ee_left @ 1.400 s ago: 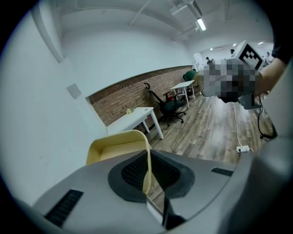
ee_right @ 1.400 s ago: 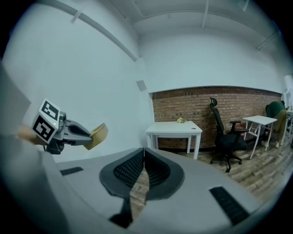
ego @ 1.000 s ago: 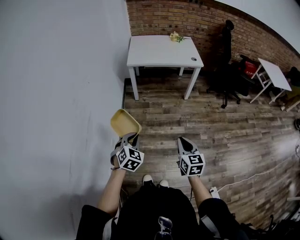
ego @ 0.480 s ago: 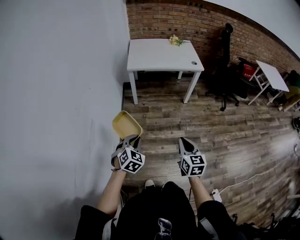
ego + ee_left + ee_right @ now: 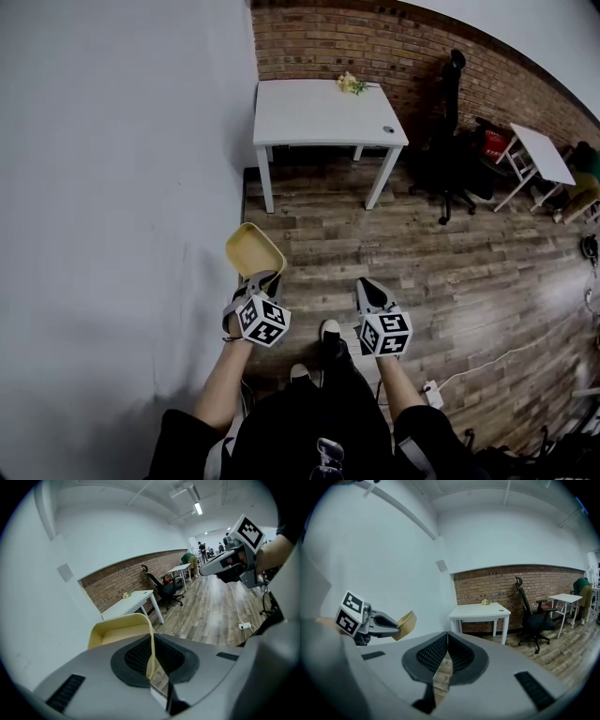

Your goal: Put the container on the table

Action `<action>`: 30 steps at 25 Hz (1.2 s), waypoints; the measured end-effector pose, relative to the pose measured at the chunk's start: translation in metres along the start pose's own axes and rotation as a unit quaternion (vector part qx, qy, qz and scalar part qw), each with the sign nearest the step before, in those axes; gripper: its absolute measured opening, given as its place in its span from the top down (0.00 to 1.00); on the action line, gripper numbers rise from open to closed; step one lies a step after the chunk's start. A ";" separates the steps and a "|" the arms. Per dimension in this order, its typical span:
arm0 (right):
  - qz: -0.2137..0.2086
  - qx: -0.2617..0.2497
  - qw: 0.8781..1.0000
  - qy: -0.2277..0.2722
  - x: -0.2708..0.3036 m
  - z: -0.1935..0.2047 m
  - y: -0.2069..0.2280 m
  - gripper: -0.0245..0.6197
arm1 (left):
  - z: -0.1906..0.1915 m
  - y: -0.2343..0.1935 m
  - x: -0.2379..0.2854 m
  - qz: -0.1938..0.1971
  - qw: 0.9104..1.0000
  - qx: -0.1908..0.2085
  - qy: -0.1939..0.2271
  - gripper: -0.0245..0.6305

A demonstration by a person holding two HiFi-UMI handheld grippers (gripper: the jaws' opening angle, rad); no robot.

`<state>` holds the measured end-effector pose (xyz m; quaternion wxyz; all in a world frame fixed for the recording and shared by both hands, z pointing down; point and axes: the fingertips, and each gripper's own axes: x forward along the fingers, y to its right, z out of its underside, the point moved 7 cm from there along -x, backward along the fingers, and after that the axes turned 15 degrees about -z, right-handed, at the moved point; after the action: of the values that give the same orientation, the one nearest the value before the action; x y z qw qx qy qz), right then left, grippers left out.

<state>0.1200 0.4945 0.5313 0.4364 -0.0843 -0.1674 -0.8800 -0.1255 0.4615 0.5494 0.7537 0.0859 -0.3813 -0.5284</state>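
Jaws of left gripper [image 5: 260, 279] on container [image 5: 251, 251] rim

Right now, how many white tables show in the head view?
2. The corner table stands against the brick wall; the small table stands far right, past the office chair. More may be hidden.

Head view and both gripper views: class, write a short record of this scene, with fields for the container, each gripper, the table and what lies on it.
container: yellow container, held in the air above the wood floor, not yet on the table
left gripper: jaws shut on the container's rim
right gripper: jaws together, nothing between them
table: white table ahead, by the brick wall
on table: small bunch of flowers at the far edge; small dark item near the front right corner
beside table: black office chair
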 end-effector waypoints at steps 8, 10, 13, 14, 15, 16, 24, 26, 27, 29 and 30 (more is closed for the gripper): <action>-0.014 0.000 1.000 -0.001 0.034 -0.009 0.018 0.93 | -0.008 -0.009 0.032 0.003 1.000 0.006 -0.006 0.92; -0.015 0.001 1.000 0.000 0.045 -0.012 0.028 0.93 | -0.012 -0.013 0.046 0.004 1.000 0.010 -0.006 0.92; -0.015 0.002 1.000 0.003 0.063 -0.021 0.048 0.93 | -0.023 -0.019 0.072 0.010 1.000 0.017 -0.007 0.92; -0.014 0.004 1.000 0.004 0.068 -0.024 0.056 0.93 | -0.028 -0.020 0.080 0.011 1.000 0.018 -0.007 0.92; -0.014 0.006 1.000 0.004 0.072 -0.029 0.063 0.93 | -0.034 -0.022 0.087 0.012 1.000 0.019 -0.006 0.92; -0.014 0.007 1.000 0.005 0.076 -0.034 0.071 0.93 | -0.041 -0.024 0.095 0.012 1.000 0.020 -0.006 0.92; -0.025 0.007 1.000 0.005 0.112 -0.071 0.131 0.93 | -0.094 -0.037 0.156 0.008 1.000 0.018 -0.003 0.92; -0.029 0.006 1.000 0.004 0.120 -0.077 0.144 0.93 | -0.103 -0.040 0.168 0.006 1.000 0.016 -0.005 0.92; -0.030 0.006 1.000 0.004 0.124 -0.080 0.150 0.93 | -0.107 -0.042 0.174 0.005 1.000 0.015 -0.007 0.92; -0.033 0.006 0.999 0.004 0.132 -0.085 0.162 0.93 | -0.113 -0.044 0.185 0.003 1.000 0.015 -0.009 0.92; -0.034 0.007 0.999 0.004 0.136 -0.088 0.168 0.93 | -0.116 -0.046 0.190 0.002 1.000 0.015 -0.011 0.92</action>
<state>0.1708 0.2669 0.5269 0.4078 -0.0721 -0.1742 -0.8934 -0.0533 0.2468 0.5366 0.7494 0.0907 -0.3974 -0.5218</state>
